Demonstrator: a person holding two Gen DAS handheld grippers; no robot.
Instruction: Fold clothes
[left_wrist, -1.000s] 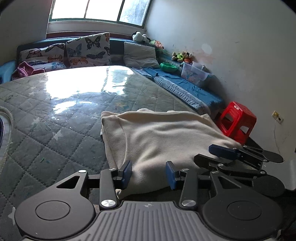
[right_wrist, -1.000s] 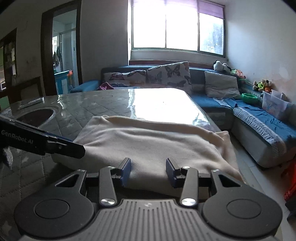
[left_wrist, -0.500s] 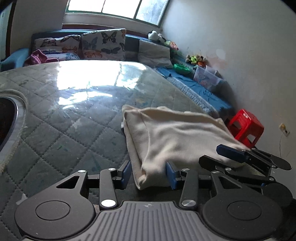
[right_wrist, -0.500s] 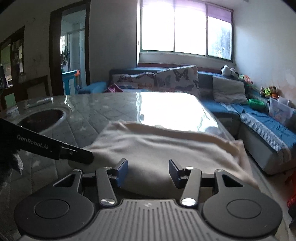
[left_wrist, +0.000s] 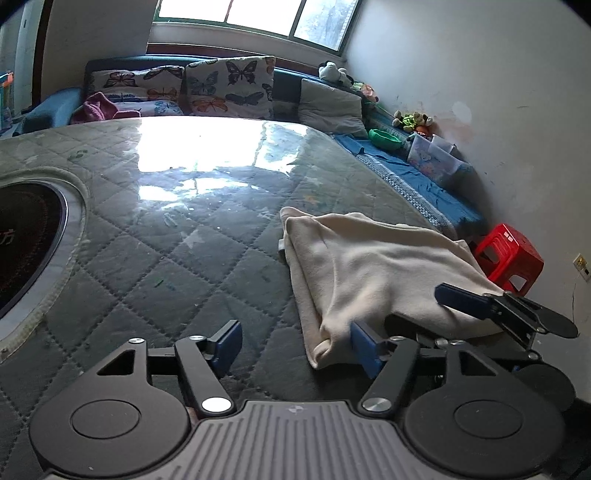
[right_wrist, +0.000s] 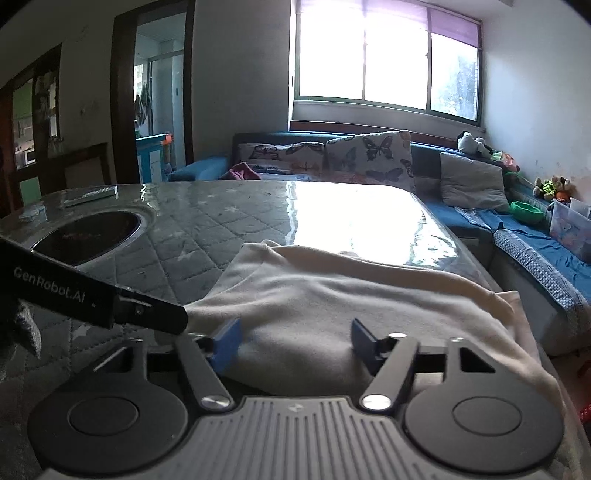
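A cream garment (left_wrist: 369, 269) lies folded on the quilted grey-green table (left_wrist: 166, 258), near its right edge. My left gripper (left_wrist: 295, 341) is at the garment's near left corner. Its jaws are opening, and the corner lies just inside the right finger without being pinched. My right gripper (right_wrist: 295, 339) is over the garment's (right_wrist: 332, 295) near edge. Its jaws are also opening, with cloth lying loose between them. One of the right gripper's fingers (left_wrist: 461, 300) rests over the cloth in the left wrist view. The left gripper's finger (right_wrist: 110, 299) shows at the left of the right wrist view.
A round dark inset (left_wrist: 22, 240) sits in the table at the left. A red stool (left_wrist: 509, 258) stands on the floor past the table's right edge. A blue sofa with butterfly cushions (right_wrist: 369, 155) runs along the back and the right wall.
Both pairs of jaws have spread wide and come off the garment's near edge, which now lies slack. The left gripper has shifted left, to the cloth's corner.
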